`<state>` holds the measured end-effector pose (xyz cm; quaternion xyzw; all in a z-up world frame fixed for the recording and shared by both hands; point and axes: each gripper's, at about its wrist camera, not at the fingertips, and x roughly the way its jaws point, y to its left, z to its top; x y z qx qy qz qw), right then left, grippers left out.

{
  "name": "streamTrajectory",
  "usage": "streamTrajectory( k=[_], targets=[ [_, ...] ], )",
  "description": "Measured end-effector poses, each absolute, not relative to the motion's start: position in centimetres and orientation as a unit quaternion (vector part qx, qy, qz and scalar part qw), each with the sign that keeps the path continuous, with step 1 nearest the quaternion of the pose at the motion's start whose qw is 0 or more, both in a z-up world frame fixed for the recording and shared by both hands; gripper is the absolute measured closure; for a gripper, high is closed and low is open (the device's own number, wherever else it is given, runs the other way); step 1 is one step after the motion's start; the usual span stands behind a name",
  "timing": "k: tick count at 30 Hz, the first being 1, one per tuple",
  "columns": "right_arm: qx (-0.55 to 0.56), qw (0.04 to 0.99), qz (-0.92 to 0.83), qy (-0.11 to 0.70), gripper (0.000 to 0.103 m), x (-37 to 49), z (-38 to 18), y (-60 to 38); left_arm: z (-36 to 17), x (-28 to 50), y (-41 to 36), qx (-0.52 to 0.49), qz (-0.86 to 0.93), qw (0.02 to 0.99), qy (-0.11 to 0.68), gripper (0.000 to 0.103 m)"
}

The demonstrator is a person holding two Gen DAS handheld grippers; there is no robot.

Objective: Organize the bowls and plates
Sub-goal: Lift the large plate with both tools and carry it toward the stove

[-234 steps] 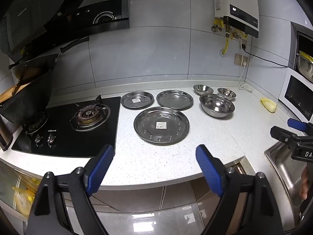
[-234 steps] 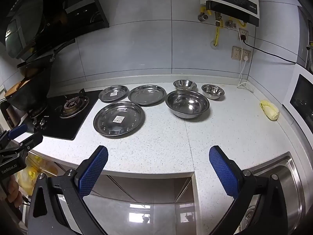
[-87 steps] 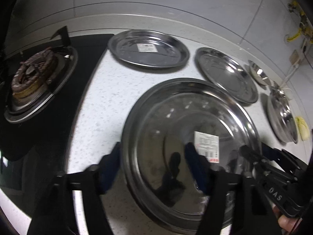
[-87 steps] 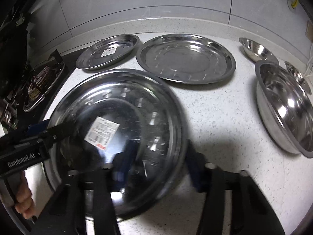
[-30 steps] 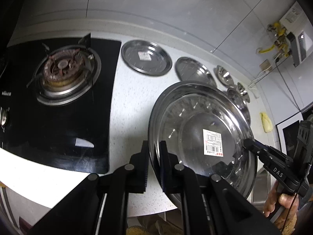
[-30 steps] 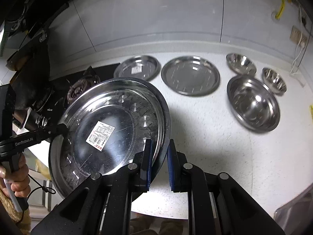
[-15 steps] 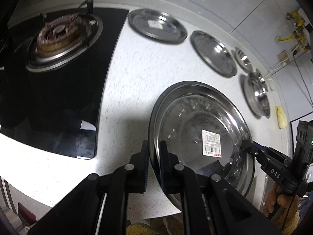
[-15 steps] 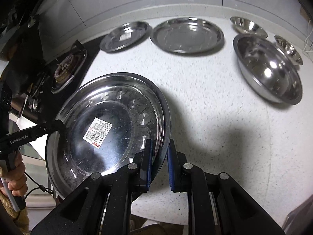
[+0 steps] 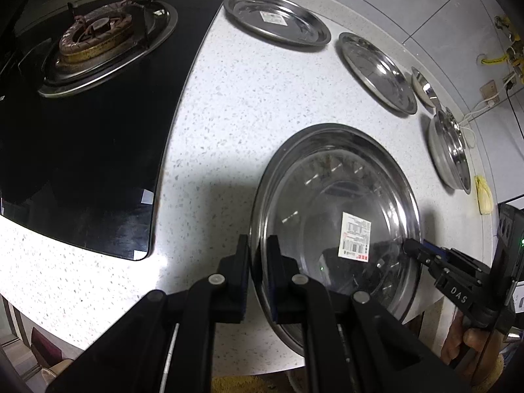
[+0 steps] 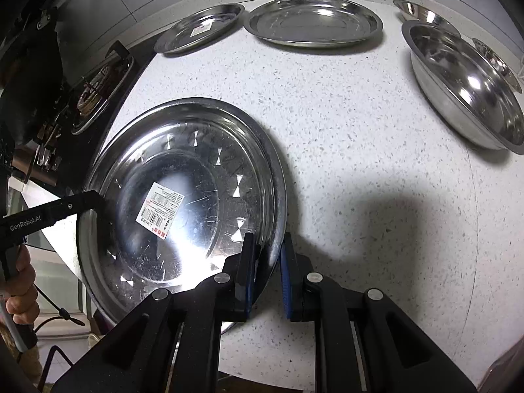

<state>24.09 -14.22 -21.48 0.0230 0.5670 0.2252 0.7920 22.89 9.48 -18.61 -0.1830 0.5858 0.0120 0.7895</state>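
Observation:
A large steel plate (image 9: 327, 203) with a barcode sticker hangs over the counter's front edge, held from both sides; it also shows in the right wrist view (image 10: 183, 177). My left gripper (image 9: 258, 245) is shut on its left rim. My right gripper (image 10: 267, 255) is shut on its right rim, and it shows in the left wrist view (image 9: 416, 250). At the back lie a small plate (image 9: 278, 19) with a sticker, a medium plate (image 9: 376, 68), a large bowl (image 10: 465, 88) and two small bowls (image 10: 422, 11).
A black gas hob (image 9: 91, 75) with a burner fills the left of the white speckled counter (image 9: 229, 98). A yellow object (image 9: 484, 193) lies at the far right. A dark pot (image 10: 29, 75) stands on the hob.
Both grippers closed on the large plate's rims, lifted it off the counter and carried it toward the front. In the last half second it came lower and closer to the counter.

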Motion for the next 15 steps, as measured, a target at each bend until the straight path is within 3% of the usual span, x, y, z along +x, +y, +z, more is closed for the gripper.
streamTrajectory(
  k=[15],
  targets=[
    [0.04, 0.797, 0.225, 0.56, 0.089, 23.6, -22.0, -15.0, -19.2, 21.7, 9.2, -0.163, 0.016, 0.795, 0.584, 0.095]
  ],
)
